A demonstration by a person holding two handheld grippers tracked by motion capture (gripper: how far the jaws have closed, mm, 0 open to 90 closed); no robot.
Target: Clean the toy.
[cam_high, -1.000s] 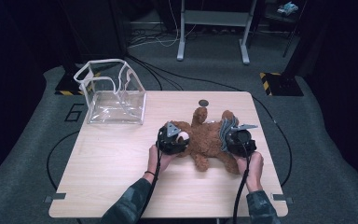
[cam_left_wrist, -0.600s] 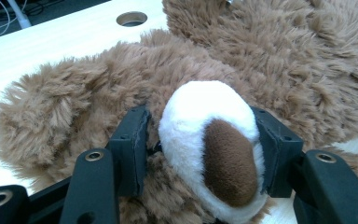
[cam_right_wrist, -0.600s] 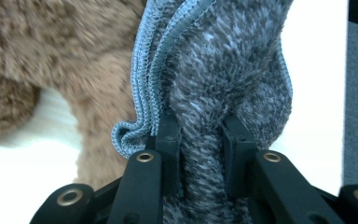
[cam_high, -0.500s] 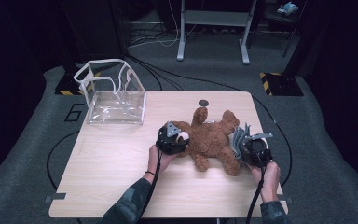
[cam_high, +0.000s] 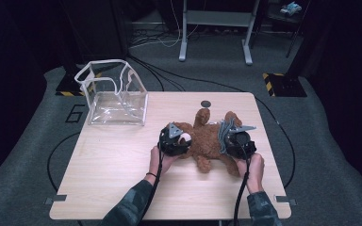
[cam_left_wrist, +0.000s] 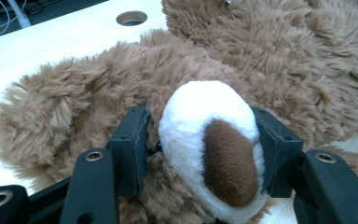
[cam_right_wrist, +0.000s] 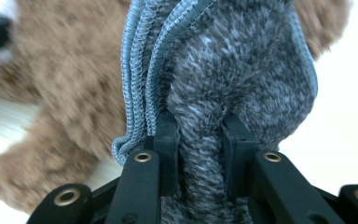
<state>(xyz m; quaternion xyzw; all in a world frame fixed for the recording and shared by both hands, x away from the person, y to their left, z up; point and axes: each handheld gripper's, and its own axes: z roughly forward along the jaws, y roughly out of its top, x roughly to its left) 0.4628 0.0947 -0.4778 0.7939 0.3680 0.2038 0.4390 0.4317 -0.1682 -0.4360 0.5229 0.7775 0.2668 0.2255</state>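
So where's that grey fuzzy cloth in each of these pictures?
High view: the grey cloth lies bunched at the teddy bear's right side, at the right gripper.
Left gripper view: not in it.
Right gripper view: centre, pinched between the black fingers.
Shared landmark: the bear's brown fur, seen in all three.

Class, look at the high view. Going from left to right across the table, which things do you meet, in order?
Clear plastic bag → left claw, closed on the teddy bear's white snout → brown teddy bear → right claw, holding a grey cloth.
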